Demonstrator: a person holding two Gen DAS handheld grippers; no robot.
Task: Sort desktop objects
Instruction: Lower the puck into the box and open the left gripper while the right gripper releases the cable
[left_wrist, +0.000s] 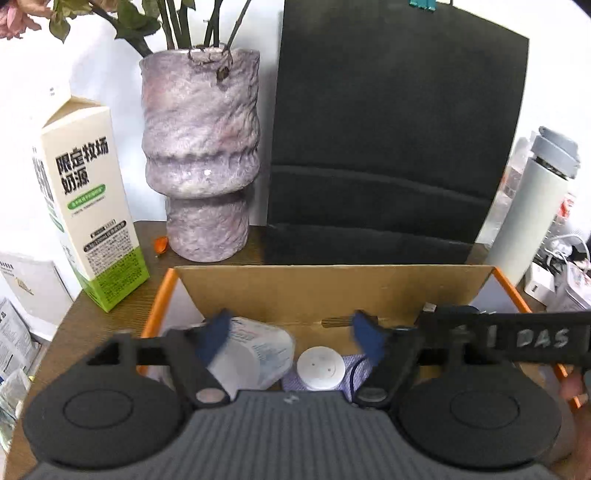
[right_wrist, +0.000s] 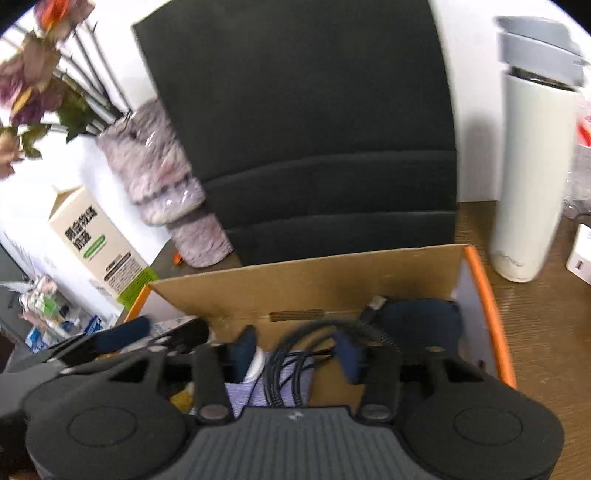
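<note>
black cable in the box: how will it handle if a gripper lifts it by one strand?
The black cable lies in loose loops, so it is probably floppy and would likely sag and uncoil. Its plug end would probably dangle. It looks light, but strands may snag on the cardboard box.

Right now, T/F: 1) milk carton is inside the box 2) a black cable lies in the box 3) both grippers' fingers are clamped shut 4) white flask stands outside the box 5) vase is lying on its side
1) False: the milk carton stands on the desk, left of the cardboard box.
2) True: the black cable lies in it.
3) False: left gripper and right gripper stand open, gripping nothing.
4) True: the white flask stands right of it.
5) False: the vase is upright.
</note>
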